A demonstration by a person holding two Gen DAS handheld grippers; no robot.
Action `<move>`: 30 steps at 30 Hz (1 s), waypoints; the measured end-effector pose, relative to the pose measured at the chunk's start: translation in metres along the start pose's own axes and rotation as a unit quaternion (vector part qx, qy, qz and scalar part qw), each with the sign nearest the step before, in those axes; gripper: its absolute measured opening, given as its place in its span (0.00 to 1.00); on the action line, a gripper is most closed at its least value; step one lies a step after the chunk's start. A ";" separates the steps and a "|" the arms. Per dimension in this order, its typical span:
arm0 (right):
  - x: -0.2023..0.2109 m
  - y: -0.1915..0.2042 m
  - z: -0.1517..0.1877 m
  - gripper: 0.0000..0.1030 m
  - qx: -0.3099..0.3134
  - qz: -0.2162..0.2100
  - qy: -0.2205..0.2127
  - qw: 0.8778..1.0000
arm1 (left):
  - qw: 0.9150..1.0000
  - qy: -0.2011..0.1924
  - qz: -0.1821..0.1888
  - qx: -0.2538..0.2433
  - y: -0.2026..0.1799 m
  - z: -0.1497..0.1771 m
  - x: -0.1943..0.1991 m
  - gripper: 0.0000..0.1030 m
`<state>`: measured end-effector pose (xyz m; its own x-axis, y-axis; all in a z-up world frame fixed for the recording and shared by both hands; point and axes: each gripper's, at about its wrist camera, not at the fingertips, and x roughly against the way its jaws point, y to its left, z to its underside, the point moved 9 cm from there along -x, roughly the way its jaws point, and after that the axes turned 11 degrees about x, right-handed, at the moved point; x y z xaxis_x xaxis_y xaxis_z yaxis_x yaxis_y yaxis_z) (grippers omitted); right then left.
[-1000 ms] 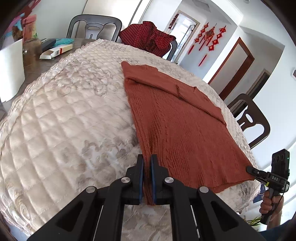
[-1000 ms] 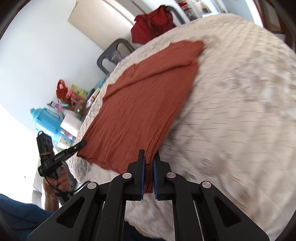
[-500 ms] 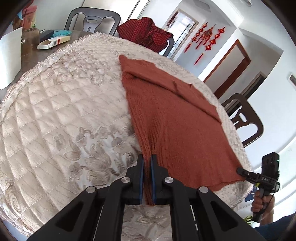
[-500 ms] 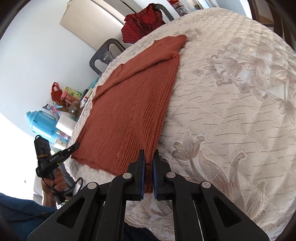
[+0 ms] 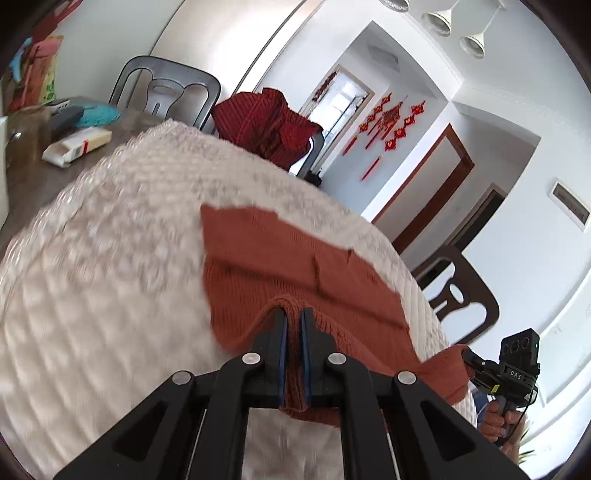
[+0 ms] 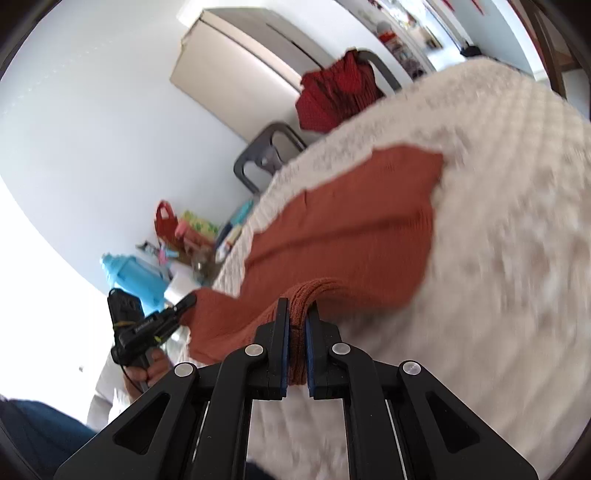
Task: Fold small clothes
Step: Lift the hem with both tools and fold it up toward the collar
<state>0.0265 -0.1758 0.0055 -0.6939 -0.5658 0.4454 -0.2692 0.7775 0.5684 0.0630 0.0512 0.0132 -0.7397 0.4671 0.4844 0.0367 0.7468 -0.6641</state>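
The rust-orange knit top (image 5: pixel 295 266) is lying across the quilted cream tablecloth (image 5: pixel 103 280), its far part resting flat, its near hem corners lifting off the cloth, bunching and sagging between them.

Count from my two wrist views.

Black two-finger grippers, mine: two, the left gripper (image 5: pixel 292 325) and the right gripper (image 6: pixel 297 321).

Rust-orange ribbed knit garment (image 5: pixel 295 273): one, on the cream quilted table cover (image 5: pixel 110 288), also one.

Dark red checked garment (image 5: pixel 266 125): one, heaped on a chair at the far side.

Chairs: three — one grey plastic chair (image 5: pixel 166 85) far left, one under the red heap, one dark brown wooden chair (image 5: pixel 458 291) on the right.

White cone pendant lamps (image 5: pixel 437 16): three, though one is cut by the frame.

Light blue plastic jug (image 6: pixel 133 277): one, left.

White carton (image 5: pixel 75 146): one, far left.
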 end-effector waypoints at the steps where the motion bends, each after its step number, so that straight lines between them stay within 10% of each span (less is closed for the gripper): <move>1: -0.002 -0.002 -0.007 0.06 -0.002 0.000 -0.006 1.000 | 1.000 -0.005 0.003 0.000 -0.002 -0.008 -0.004 0.08; 15: -0.059 -0.061 -0.104 0.07 -0.040 0.015 -0.038 0.998 | 1.000 0.008 -0.019 0.023 0.007 -0.086 -0.106 0.08; 30: -0.112 -0.137 -0.112 0.15 -0.159 0.040 0.008 0.986 | 0.991 0.062 -0.054 0.106 0.052 -0.092 -0.167 0.09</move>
<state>0.2157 -0.2493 -0.0451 -0.6927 -0.5126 0.5073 0.0105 0.6962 0.7178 0.2505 0.0556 -0.0504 -0.6423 0.4544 0.6172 -0.1900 0.6857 -0.7026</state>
